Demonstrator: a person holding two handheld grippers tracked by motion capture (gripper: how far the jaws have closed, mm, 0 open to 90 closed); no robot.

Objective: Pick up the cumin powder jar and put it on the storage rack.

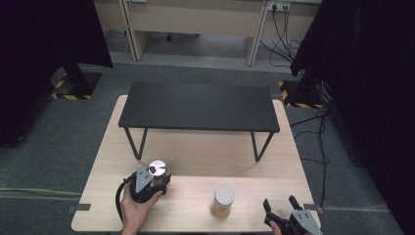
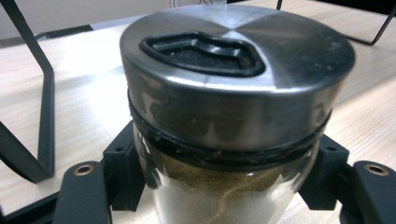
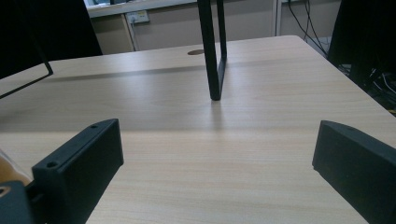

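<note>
A glass jar [image 2: 229, 140] with a brushed steel lid [image 1: 157, 168] and brownish powder inside stands on the wooden table [image 1: 195, 156] at the front left. My left gripper [image 1: 155, 180] is shut on its glass body just below the lid, one black finger [image 2: 122, 168] pressing each side. A second jar [image 1: 223, 199], amber with a pale round lid, stands at the front middle. To its right, near the front edge, my right gripper [image 1: 279, 200] is open, and its jaws in the right gripper view [image 3: 215, 154] are wide apart over bare wood.
A low black shelf [image 1: 198, 105] on thin metal legs spans the back half of the table; one leg [image 3: 215, 51] stands ahead of my right gripper. Grey carpet surrounds the table, with cables [image 1: 320, 132] on the floor at the right.
</note>
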